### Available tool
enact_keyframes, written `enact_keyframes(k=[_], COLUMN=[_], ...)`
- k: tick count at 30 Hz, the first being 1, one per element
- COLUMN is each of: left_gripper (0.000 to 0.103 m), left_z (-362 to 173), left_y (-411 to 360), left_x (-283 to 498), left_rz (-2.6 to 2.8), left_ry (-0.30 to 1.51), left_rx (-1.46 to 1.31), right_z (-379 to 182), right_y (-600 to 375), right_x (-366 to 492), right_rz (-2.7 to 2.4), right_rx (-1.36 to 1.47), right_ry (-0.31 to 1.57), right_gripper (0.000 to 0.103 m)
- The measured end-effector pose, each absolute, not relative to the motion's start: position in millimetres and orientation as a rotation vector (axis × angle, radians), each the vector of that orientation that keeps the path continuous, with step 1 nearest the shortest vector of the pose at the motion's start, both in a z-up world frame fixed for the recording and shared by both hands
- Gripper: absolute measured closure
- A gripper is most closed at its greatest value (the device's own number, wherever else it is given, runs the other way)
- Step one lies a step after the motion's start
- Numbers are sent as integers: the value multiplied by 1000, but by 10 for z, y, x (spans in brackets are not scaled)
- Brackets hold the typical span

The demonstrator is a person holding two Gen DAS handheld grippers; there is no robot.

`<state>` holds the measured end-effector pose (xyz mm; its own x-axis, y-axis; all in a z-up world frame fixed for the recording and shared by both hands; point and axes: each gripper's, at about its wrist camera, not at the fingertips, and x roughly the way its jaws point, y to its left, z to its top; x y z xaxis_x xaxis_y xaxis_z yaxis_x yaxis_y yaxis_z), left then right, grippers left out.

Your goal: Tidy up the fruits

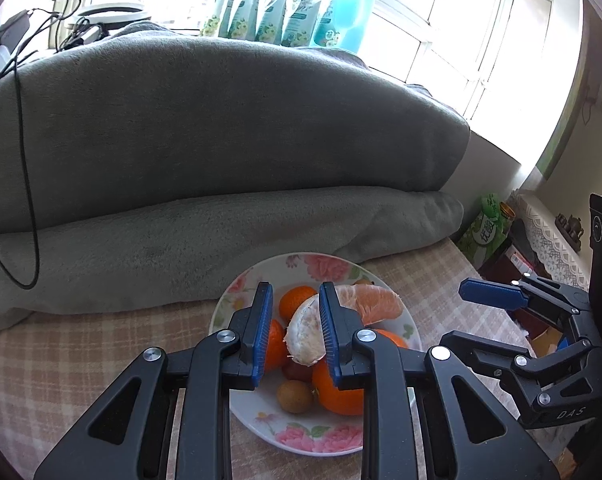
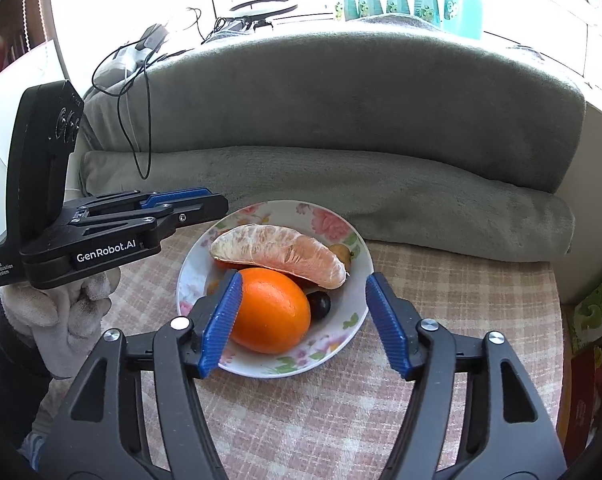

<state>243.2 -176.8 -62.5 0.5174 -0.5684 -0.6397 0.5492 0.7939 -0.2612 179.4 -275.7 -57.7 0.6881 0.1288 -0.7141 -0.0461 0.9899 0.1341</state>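
Note:
A floral plate on the checked cloth holds a big orange, a peeled pomelo segment and a dark grape. My right gripper hangs open over the plate's near side, its left pad right beside the orange and its right pad well clear. In the left wrist view the plate also shows smaller oranges and a brown round fruit. My left gripper is shut and holds nothing. It hovers left of the plate, where the right wrist view shows its fingers together.
A folded grey blanket lies close behind the plate. Black cables hang over its left end. A gloved hand holds the left gripper. A green carton and other clutter stand past the table's right edge. Bottles line the window sill.

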Motion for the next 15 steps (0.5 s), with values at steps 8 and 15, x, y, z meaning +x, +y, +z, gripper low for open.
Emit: enact_keyframes(k=[8, 15], left_gripper=[69, 50], left_z=[-623, -627], left_y=[-1725, -1651], left_x=[2353, 2270], left_rz=[-667, -656], left_ry=[774, 767], left_rx=[-17, -15], right_z=[-586, -566], right_y=[-2767, -2781], right_x=[1739, 1698], right_rz=[79, 57], right_rx=[127, 144], right_ry=[803, 789], right_gripper=[25, 16])
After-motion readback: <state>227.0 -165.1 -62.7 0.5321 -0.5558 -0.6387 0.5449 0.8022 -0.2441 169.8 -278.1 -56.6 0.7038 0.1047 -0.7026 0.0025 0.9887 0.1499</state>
